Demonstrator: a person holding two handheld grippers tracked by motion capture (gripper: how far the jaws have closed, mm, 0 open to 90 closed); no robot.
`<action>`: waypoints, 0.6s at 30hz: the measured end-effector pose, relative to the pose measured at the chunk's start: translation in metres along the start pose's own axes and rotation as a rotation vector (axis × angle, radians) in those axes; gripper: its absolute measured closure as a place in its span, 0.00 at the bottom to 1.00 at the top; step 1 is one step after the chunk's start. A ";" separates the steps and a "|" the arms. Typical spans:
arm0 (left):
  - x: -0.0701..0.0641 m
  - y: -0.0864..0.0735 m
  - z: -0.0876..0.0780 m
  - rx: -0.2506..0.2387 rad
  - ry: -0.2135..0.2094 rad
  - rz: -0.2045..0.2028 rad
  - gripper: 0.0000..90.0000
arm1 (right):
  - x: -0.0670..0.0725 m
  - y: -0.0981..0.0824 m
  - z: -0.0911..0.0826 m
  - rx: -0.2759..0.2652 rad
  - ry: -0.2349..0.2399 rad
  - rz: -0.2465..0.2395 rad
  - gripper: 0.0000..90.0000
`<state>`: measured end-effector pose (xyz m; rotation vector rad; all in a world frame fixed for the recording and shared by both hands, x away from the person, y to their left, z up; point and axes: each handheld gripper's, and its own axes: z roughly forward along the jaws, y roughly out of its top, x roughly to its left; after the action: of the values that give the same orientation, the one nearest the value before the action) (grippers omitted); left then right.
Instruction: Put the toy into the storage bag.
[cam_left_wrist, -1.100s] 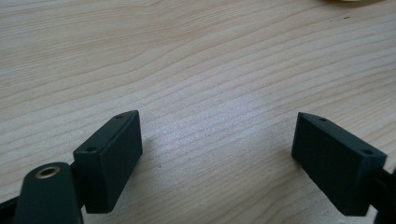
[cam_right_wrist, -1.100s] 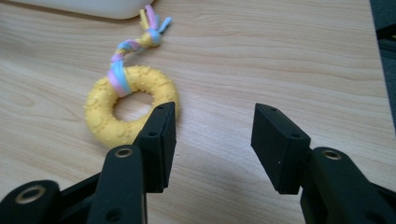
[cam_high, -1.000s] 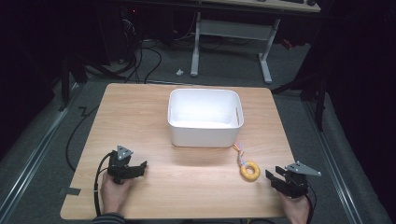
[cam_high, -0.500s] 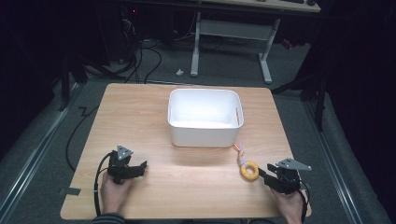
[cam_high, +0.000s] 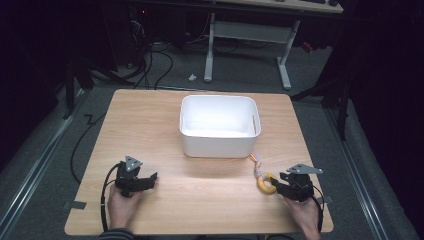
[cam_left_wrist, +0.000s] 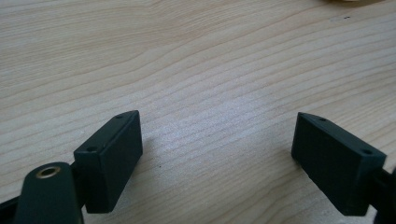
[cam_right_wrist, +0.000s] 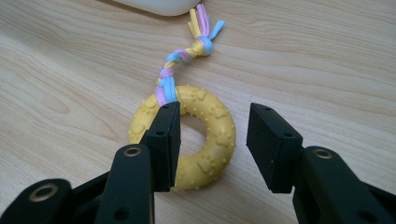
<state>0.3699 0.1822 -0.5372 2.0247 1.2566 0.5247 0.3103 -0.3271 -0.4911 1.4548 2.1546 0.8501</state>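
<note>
Right gripper (cam_right_wrist: 212, 140) jaws, just closing, straddle yellow ring toy (cam_right_wrist: 205, 154).

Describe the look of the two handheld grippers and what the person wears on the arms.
Both the left gripper and the right gripper are matte black, with two flat block-shaped jaws bearing small screw holes. Each carries a grey three-cornered plate on top and trails a black cable. Brass-coloured rivets sit at the jaw joints. A dark striped sleeve cuff shows at the left wrist.

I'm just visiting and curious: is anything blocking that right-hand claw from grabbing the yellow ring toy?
Nothing visible does. The right gripper already straddles one side of the yellow ring, its jaws just closing, pads not yet pressing; bare table lies around.
</note>
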 end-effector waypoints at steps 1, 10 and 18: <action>0.000 0.000 0.000 0.000 0.000 0.000 0.18 | 0.000 0.002 0.003 0.011 0.000 -0.004 0.62; 0.000 0.000 0.000 0.002 -0.001 0.001 0.18 | -0.002 0.007 0.010 0.047 -0.001 -0.008 0.62; 0.000 0.000 0.000 0.000 0.000 0.000 0.19 | -0.005 0.007 0.018 0.085 -0.001 -0.003 0.62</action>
<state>0.3699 0.1822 -0.5372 2.0248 1.2566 0.5249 0.3283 -0.3252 -0.4991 1.4915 2.2168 0.7652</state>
